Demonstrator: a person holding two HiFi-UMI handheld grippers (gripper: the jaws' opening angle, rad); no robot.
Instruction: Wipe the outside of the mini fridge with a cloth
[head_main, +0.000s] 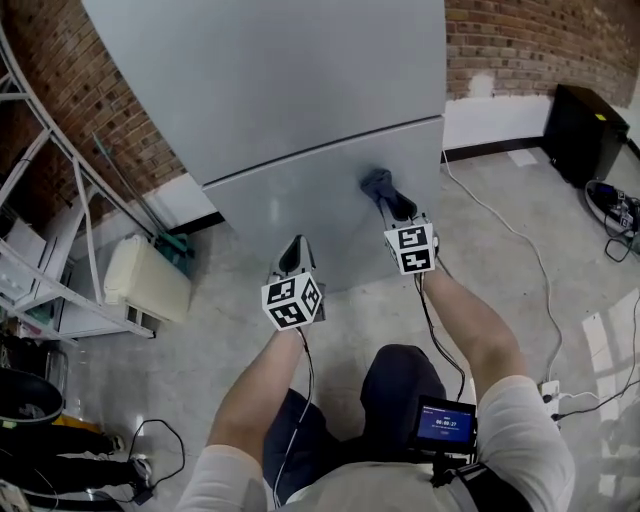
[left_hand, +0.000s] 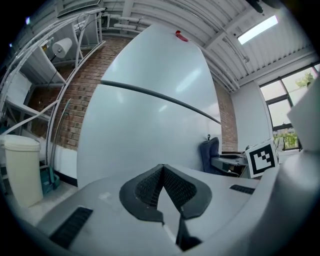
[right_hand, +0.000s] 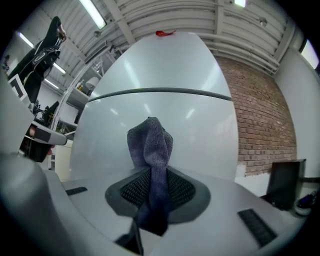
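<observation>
The grey mini fridge (head_main: 290, 110) stands against the brick wall, its front split by a door seam (head_main: 330, 145). My right gripper (head_main: 385, 193) is shut on a blue-grey cloth (head_main: 376, 182), whose bunched end is at the lower door panel. In the right gripper view the cloth (right_hand: 150, 150) sticks up from between the closed jaws of the right gripper (right_hand: 151, 190) before the fridge (right_hand: 160, 90). My left gripper (head_main: 293, 255) is shut and empty, just short of the lower door. In the left gripper view the left gripper (left_hand: 162, 187) faces the fridge (left_hand: 145, 130) with the cloth (left_hand: 211, 156) at the right.
A cream bin (head_main: 148, 280) and a metal rack (head_main: 40, 250) stand left of the fridge. A black box (head_main: 585, 130) sits at the far right. White cables (head_main: 530, 250) trail over the concrete floor on the right. A red item (right_hand: 165, 33) lies on the fridge top.
</observation>
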